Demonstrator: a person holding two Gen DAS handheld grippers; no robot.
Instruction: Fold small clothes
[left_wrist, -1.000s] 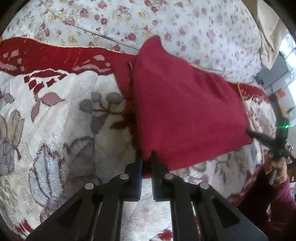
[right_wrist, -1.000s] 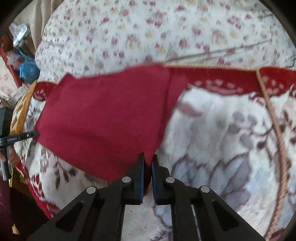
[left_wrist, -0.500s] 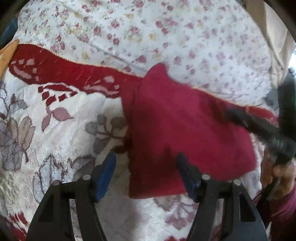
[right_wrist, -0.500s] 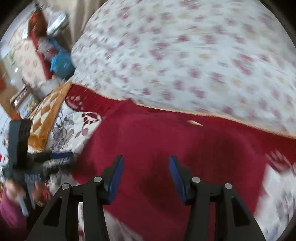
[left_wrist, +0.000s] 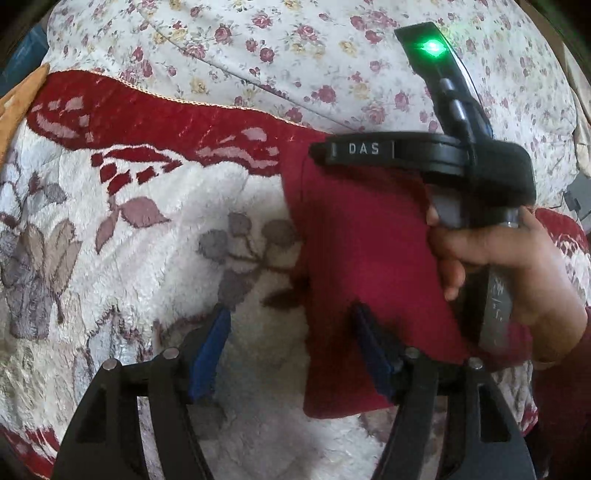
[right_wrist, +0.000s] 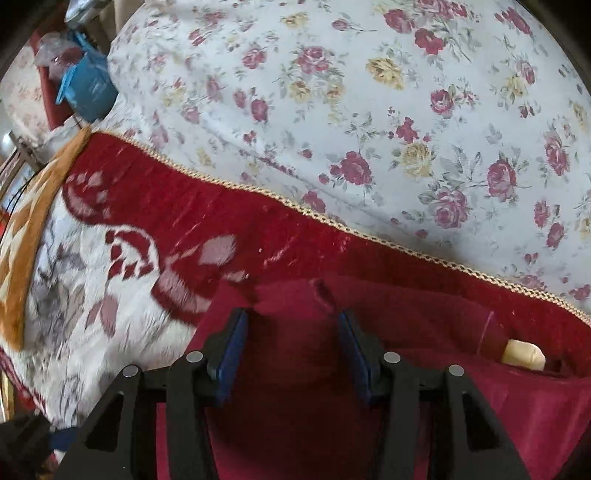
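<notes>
Through my left wrist camera, my left gripper (left_wrist: 291, 350) hangs with its jaws wide apart and nothing between them. The red garment (left_wrist: 369, 266) lies folded flat on the plush blanket (left_wrist: 129, 258) — a cream pile with grey leaves and a red border. My left-hand blue pad sits over bare blanket; the right-hand pad sits over the garment's left part, near its lower edge. Whether either pad touches the cloth I cannot tell. Across the garment's far right side, my right hand (left_wrist: 517, 266) grips the handle of the right gripper's body (left_wrist: 443, 155), which is black, carries the letters DAS, and shows a green light on top. Beyond the blanket's border lies a white floral sheet (left_wrist: 295, 44).

Through my right wrist camera, my right gripper (right_wrist: 291, 354) also has its jaws spread, holding nothing. Both blue pads sit over the red garment (right_wrist: 295, 369), whose upper left corner lies just beyond the fingertips, with a small raised fold between them. A pale cream object (right_wrist: 522, 354) shows at the garment's right, partly tucked under cloth — what it is I cannot tell. The blanket's red border with gold cord trim (right_wrist: 332, 218) runs diagonally above, and the floral sheet (right_wrist: 406, 110) fills the top. A blue container (right_wrist: 90, 86) sits at the upper left, off the bed.
</notes>
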